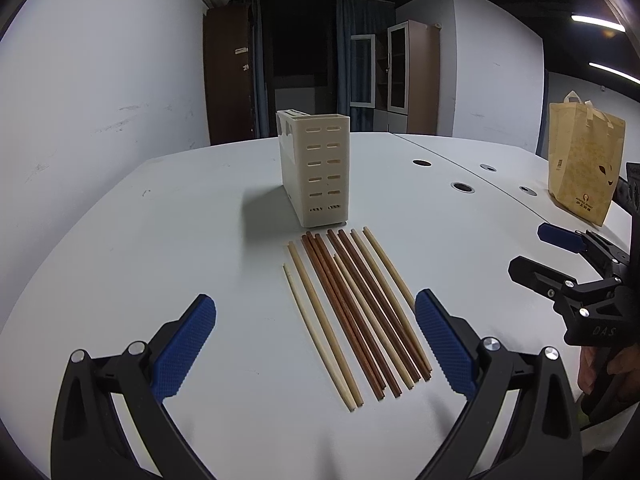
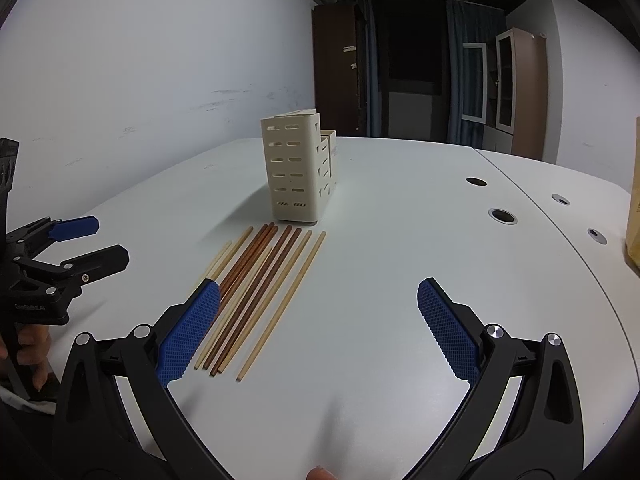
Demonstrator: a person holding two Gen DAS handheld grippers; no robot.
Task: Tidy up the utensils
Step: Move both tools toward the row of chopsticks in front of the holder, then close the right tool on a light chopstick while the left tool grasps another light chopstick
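Several chopsticks, some pale and some reddish brown, lie side by side on the white table. A cream slotted utensil holder stands upright just beyond their far ends. My left gripper hovers open over the near ends of the chopsticks, holding nothing. In the right wrist view the chopsticks lie left of centre, with the holder behind them. My right gripper is open and empty, its left pad above the chopsticks' near ends. Each gripper shows in the other's view: right gripper, left gripper.
A tan paper bag stands at the table's right side. Round cable holes dot the table along a seam. A hand holds the left tool. Cabinets and a dark doorway lie beyond the table.
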